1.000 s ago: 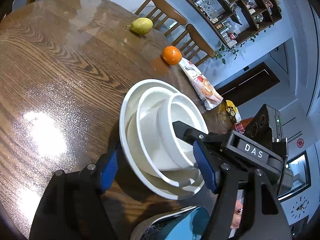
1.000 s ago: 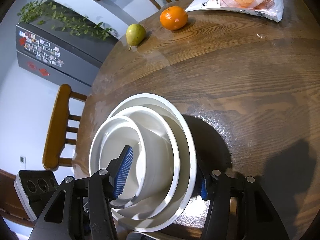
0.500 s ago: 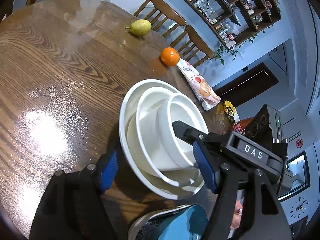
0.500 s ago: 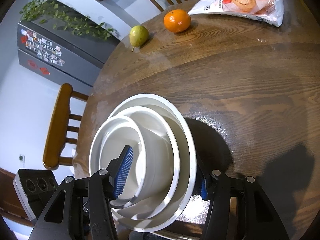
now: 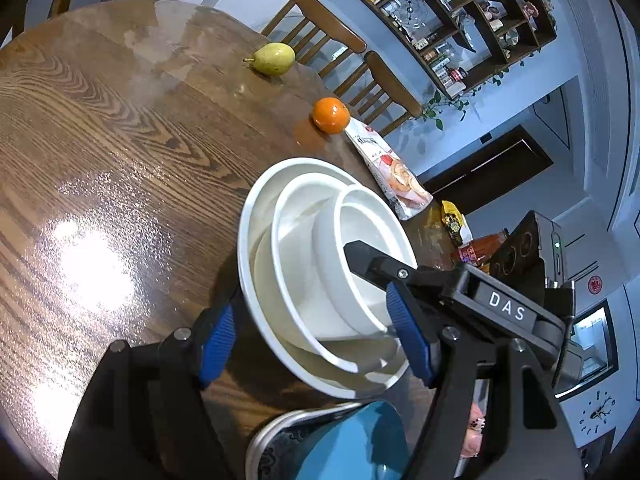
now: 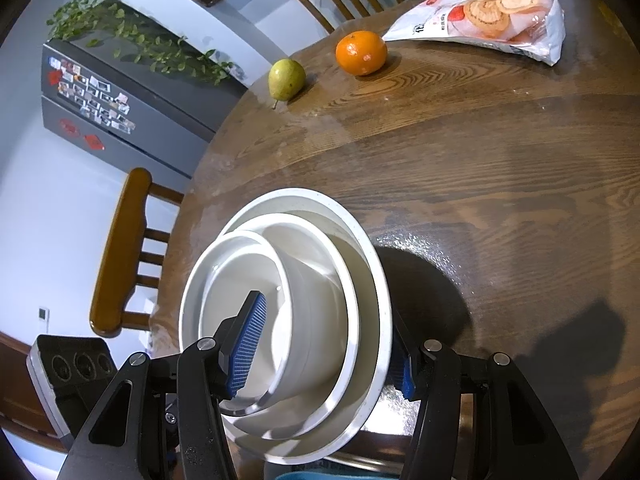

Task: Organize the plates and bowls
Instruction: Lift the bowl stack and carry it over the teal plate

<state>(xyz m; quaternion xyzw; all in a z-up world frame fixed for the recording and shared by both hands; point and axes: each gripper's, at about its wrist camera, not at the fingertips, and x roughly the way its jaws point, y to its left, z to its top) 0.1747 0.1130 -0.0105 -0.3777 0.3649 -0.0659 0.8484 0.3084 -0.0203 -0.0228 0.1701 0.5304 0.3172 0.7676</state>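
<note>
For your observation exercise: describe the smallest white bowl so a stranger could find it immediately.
Start at the round wooden table and find the stack of white bowls near its edge, on the side away from the pear and orange. The smallest bowl is the innermost of three nested bowls, tilted against one side.

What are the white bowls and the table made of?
The bowls look like glazed ceramic, maybe melamine: smooth, white, glossy, thick-rimmed. The table looks like dark varnished wood: the grain shows and it mirrors the lamp.
</note>
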